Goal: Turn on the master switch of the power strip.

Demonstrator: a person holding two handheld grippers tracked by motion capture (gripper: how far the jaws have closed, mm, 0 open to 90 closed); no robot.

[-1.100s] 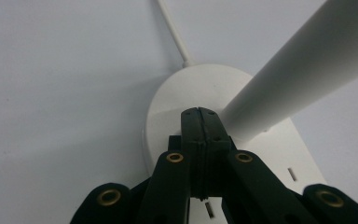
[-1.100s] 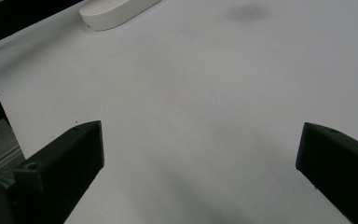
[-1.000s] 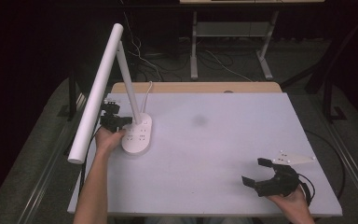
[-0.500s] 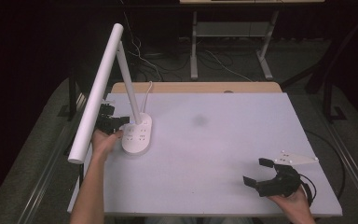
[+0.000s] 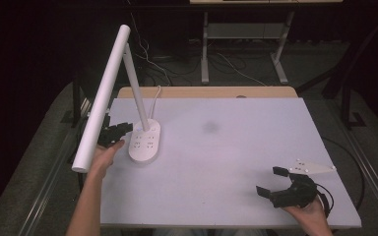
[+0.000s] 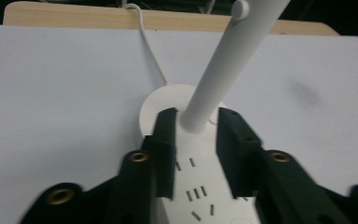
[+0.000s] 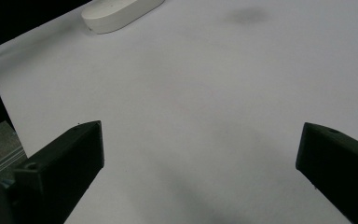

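Left gripper [image 6: 196, 154]: jaws just opened, astride the lamp [image 5: 145, 142] post, gripping nothing. Right gripper [image 5: 280, 184] released, idle near right. Step looks like letting go; next, back off cleanly.

A white desk lamp [image 5: 144, 140] with socketed oval base stands upright at the table's left.

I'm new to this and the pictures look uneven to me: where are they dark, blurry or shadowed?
High view: the table is evenly lit, its surroundings nearly black, with a faint grey smudge mid-table. Left gripper view: the lamp is fairly sharp, the near black parts soft. Right gripper view: soft shadows fall on the table between the blurred jaws.
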